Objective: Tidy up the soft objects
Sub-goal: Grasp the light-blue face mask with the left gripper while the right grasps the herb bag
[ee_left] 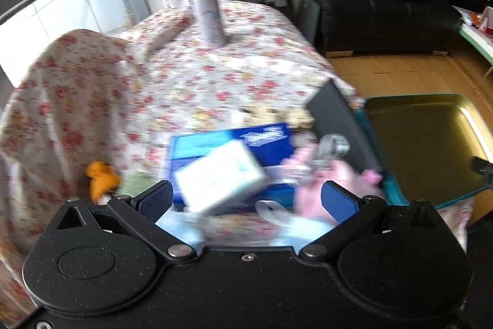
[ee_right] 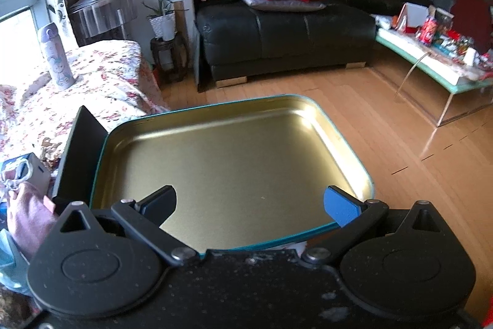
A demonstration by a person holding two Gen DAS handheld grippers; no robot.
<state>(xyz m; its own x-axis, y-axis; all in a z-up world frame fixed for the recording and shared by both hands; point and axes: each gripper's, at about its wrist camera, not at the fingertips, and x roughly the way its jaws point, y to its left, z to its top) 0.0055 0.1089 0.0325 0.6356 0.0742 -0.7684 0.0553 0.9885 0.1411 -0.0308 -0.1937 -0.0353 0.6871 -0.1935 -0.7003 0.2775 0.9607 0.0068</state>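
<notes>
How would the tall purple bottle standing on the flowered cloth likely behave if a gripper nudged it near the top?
The bottle looks tall and narrow, so it would probably tip rather than slide. It stands on a rumpled flowered cloth, likely an unsteady footing. Once down, its round body would probably roll.

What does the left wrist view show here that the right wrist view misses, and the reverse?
Only the left wrist view shows the orange soft toy on the floral cloth and the open left gripper above a blurred white box lying on a blue pack. Only the right wrist view shows the open right gripper, the cluttered glass table and the whole gold tin tray. Both show the tray, the purple bottle, the black sofa and a pink soft item.
</notes>
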